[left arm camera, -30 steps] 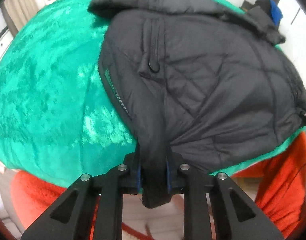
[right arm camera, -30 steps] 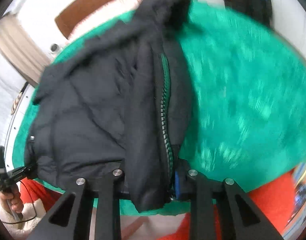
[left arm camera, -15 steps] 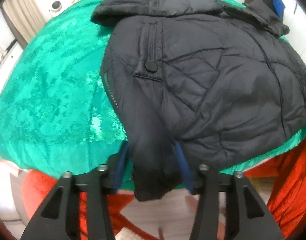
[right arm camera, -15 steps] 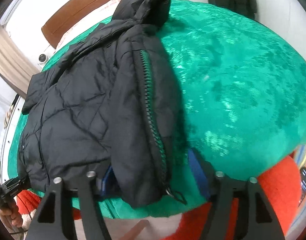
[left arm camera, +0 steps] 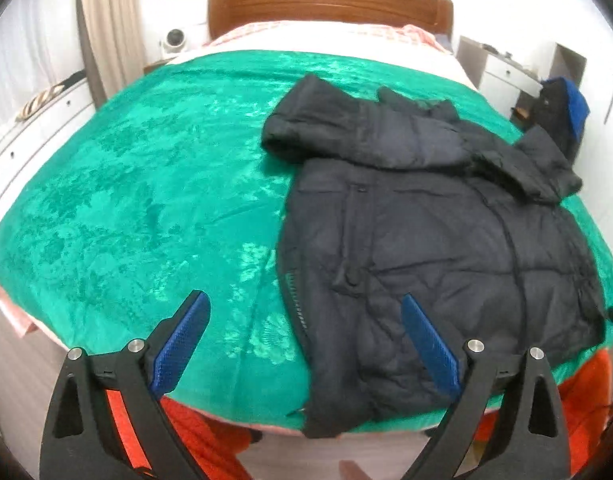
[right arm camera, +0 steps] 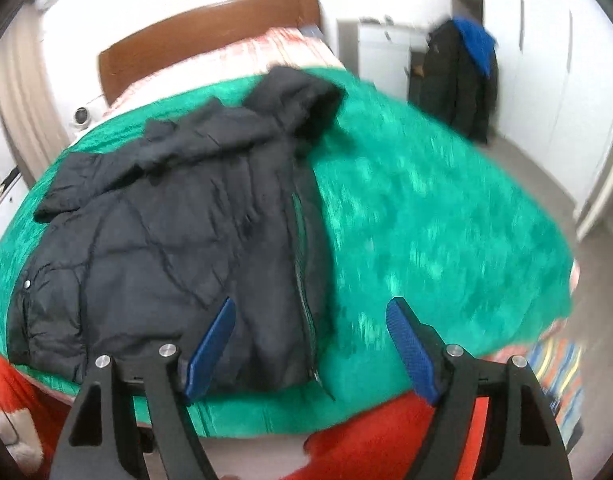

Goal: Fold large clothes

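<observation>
Surface: we find a bed (left arm camera: 106, 208) covered by a green plush blanket (left arm camera: 154, 184) with a faint floral pattern; the blanket hangs over the near edge.
Room: we note a brown wooden headboard (left arm camera: 330, 0) at the far end, white walls, a beige curtain (left arm camera: 102, 28) at far left and white cabinets (right arm camera: 546, 92) at right.
Writing: we read no brand, label or text anywhere; the right wrist view is blurred.
Task item: the black quilted jacket (left arm camera: 434, 248) lies flat on the blanket, on the right half of the bed in the left wrist view, hem at the near edge, hood and collar toward the headboard. Its zipper (right arm camera: 302, 264) runs along the front edge.
Left gripper (left arm camera: 306, 344): we see it spread wide, blue pads bare, holding nothing, above the near bed edge and clear of the jacket.
Right gripper (right arm camera: 310, 344): likewise wide apart and holding nothing, above the jacket's near zipper corner.
Other things: a dark coat with a blue hood (right arm camera: 462, 76) hangs at far right; orange-red cloth (right arm camera: 370, 444) shows below the near bed edge; a striped rug (right arm camera: 562, 372) lies on the floor at right.
Obstruction: we see nothing lying on the jacket.
</observation>
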A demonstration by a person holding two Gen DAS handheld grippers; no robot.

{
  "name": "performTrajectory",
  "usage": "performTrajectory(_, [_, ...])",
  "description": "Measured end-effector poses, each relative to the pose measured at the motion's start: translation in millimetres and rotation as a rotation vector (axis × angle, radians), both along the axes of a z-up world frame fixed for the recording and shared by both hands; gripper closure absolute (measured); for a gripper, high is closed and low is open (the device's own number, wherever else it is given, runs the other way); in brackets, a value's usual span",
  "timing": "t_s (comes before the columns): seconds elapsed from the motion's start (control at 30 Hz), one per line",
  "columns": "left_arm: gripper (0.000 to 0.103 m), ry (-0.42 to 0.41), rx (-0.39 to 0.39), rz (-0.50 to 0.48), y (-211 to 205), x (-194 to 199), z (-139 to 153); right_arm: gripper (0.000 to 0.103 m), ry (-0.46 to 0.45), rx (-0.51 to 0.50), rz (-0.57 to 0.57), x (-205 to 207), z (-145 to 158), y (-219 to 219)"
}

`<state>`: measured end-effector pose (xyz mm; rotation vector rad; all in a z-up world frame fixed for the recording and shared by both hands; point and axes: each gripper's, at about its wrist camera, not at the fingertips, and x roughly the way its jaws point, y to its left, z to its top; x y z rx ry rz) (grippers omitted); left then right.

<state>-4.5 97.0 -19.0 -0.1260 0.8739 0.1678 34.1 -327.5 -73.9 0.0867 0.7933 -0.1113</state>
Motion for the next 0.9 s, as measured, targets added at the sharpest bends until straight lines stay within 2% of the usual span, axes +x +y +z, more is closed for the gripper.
performTrajectory(0.07, [0.006,0.009,-0.006,0.009,2.6,0.6,-5.9,0.025,-0.052,-0.054,0.056,8.6,19.5,7.9])
performTrajectory(0.17, [0.006,0.005,0.000,0.006,4.4,2.8,-15.9,0.016,-0.108,-0.113,0.166,33.7,51.0,24.7])
performTrajectory(0.3, [0.006,0.007,0.018,-0.004,-0.6,-4.2,-19.6,0.010,-0.113,-0.207,0.423,88.8,73.5,81.4])
performTrajectory(0.4, [0.006,0.008,0.005,0.001,-0.2,-5.3,-18.6,0.009,-0.120,-0.293,0.580,135.9,57.2,129.4])
performTrajectory(0.47, [0.006,0.004,0.001,0.007,1.0,-6.7,-16.6,0.010,-0.069,-0.355,0.617,178.1,30.9,155.7])
performTrajectory(0.53, [0.006,0.001,0.013,0.012,2.6,-8.7,-14.7,0.013,0.005,-0.415,0.602,218.5,-1.1,169.8])
performTrajectory(0.57, [0.006,0.002,0.027,0.017,3.7,-9.9,-14.2,0.038,0.056,-0.431,0.579,238.9,-17.4,170.6])
performTrajectory(0.6, [0.006,0.004,0.044,0.023,5.4,-11.3,-13.8,0.064,0.099,-0.403,0.567,251.4,-23.9,165.2])
performTrajectory(0.63, [0.006,0.007,0.060,0.032,8.3,-13.1,-13.5,0.064,0.111,-0.321,0.531,259.5,-17.9,150.7])
performTrajectory(0.7, [0.006,0.003,0.072,0.052,16.9,-18.6,-13.1,0.068,0.041,-0.162,0.448,257.3,17.8,111.6])
performTrajectory(0.73, [0.006,0.003,0.067,0.060,20.8,-20.2,-13.9,0.069,-0.010,-0.072,0.389,250.8,45.8,78.5])
performTrajectory(0.83, [0.006,0.016,0.025,0.081,31.6,-19.3,-18.7,0.070,-0.142,0.045,0.231,224.5,111.2,-12.4])
performTrajectory(0.9, [0.006,0.015,0.001,0.082,32.1,-15.1,-19.0,0.075,-0.221,0.042,0.082,199.5,150.1,-84.3])
